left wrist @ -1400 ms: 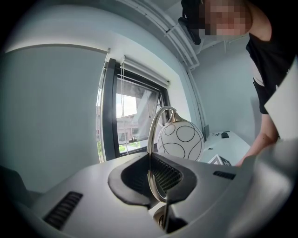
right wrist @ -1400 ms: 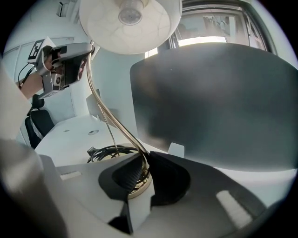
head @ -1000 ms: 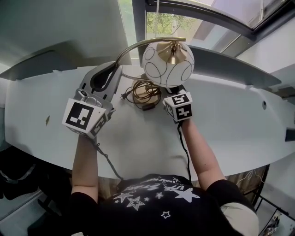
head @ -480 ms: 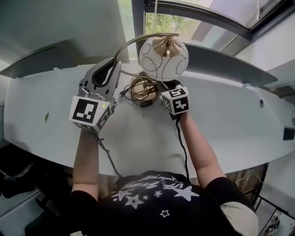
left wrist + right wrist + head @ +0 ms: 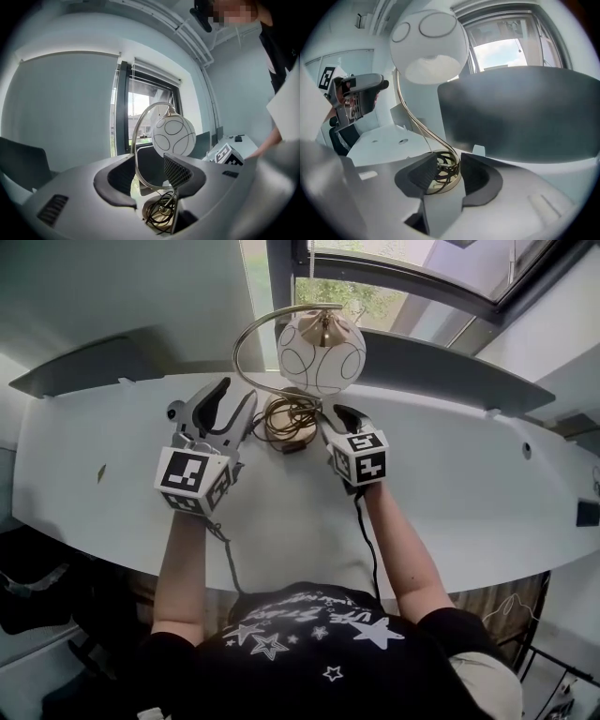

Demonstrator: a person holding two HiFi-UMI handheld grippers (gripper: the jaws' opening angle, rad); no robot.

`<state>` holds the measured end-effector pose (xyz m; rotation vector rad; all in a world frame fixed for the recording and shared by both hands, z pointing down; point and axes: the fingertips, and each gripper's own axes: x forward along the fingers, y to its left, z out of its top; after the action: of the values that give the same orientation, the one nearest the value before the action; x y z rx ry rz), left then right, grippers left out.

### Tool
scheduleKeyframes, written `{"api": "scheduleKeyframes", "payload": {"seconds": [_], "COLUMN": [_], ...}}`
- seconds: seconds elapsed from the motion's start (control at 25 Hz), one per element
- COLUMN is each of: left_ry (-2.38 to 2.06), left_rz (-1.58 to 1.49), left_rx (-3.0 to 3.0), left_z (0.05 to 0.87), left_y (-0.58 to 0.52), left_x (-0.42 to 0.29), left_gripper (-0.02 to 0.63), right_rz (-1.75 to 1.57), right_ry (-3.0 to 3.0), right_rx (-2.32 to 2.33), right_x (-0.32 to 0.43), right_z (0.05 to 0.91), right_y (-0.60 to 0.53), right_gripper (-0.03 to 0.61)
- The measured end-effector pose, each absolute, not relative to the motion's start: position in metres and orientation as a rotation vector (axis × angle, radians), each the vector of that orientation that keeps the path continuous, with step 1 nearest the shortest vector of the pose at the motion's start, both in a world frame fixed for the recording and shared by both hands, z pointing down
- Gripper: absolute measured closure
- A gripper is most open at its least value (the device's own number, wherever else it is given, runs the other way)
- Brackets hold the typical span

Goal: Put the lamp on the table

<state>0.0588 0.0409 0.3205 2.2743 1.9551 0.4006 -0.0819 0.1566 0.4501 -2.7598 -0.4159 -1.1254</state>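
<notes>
White globe lamp on curved brass stem (image 5: pixel 321 352) stands upright on pale grey table (image 5: pixel 469 493); placement judged complete.
Left gripper (image 5: pixel 232 401): jaws just opened, stem between, untouched.
Right gripper (image 5: pixel 339 418): jaws just opened, empty, facing base.
Withdraw both straight back; avoid coiled dark cord (image 5: pixel 281 423).

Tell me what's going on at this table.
A person holds a gripper in each hand at a white table. The lamp, a white globe on a curved brass stem, stands upright on it by the window, cord coiled at its base. The left gripper and right gripper have just been opening their jaws; both are open and grip nothing, though the stem shows in the left one's gap, untouched. The lamp looks set down.
</notes>
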Motion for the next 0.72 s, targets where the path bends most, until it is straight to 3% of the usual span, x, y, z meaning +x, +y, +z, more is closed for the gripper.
{"api": "scheduleKeyframes", "payload": {"seconds": [0.72], "left_ry": [1.911], "left_rz": [0.454], "left_rx": [2.332], "left_z": [0.298], "left_y": [-0.014], "left_x": [-0.078], "left_gripper": [0.437], "right_rz": [-0.932], "right_ry": [-0.263], "right_rx": [-2.865], "right_x": [-0.153], "right_z": [0.361], "right_y": [0.104], "right_gripper": [0.451]}}
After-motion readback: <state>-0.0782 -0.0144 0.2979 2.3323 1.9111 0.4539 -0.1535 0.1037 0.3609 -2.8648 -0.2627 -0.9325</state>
